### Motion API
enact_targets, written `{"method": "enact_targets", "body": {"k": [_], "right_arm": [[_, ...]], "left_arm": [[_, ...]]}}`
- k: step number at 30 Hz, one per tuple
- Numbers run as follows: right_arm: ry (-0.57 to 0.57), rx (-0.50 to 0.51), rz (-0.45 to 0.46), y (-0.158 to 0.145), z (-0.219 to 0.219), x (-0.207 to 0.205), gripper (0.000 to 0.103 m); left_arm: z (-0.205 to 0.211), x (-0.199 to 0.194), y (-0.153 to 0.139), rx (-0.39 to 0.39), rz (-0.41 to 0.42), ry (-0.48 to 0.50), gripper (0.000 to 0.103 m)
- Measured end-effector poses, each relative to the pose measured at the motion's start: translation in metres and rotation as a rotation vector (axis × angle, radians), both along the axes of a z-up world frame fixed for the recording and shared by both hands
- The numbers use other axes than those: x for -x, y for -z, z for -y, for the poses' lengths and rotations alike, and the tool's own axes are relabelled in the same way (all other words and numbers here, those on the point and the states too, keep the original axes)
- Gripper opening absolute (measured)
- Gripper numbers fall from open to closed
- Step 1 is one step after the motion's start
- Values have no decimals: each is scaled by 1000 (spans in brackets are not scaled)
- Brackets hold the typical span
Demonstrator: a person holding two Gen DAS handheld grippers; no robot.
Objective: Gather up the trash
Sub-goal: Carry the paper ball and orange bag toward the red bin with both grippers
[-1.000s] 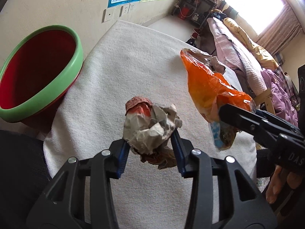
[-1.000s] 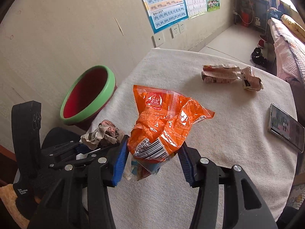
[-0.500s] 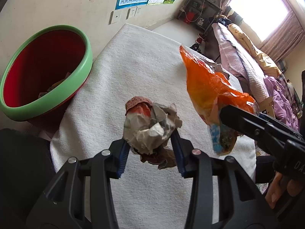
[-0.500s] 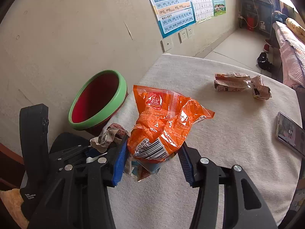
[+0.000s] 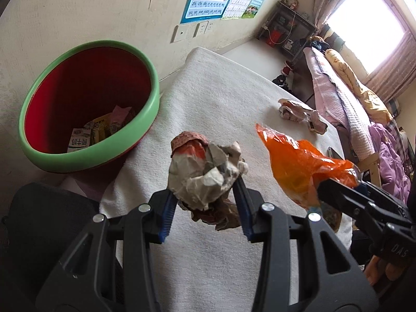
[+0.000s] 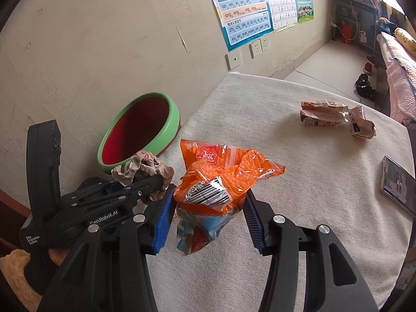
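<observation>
L jaws grip paper wad (image 5: 205,174) | R jaws grip orange bag (image 6: 221,179) | bin (image 5: 88,156) nearby

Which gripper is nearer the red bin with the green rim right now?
Left. The left gripper, holding the crumpled paper wad, is beside the bin; the right gripper, clamping the orange snack bag, is farther over the table.

White towel-covered worktop (image 6: 299,195) beneath the tongs; flat dark smartphone with lit screen (image 6: 397,182) far right of them; blue pinyin wall poster (image 6: 241,7) and white sockets (image 6: 256,48) beyond.
</observation>
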State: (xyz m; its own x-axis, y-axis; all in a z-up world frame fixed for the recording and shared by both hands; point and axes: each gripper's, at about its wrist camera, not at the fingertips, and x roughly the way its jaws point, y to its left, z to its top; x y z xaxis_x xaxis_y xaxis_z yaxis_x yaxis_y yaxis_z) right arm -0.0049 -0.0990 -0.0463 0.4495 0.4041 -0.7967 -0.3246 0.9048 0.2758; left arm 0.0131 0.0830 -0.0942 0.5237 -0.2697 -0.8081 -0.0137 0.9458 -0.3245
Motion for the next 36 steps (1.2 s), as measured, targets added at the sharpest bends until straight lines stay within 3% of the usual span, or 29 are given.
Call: {"method": "enact_targets", "body": {"k": [36], "right_arm": [[-97,33,-8,9,-40,-7,49]], "left_arm": [[-40,2,-9,56,25,-103,40]]}}
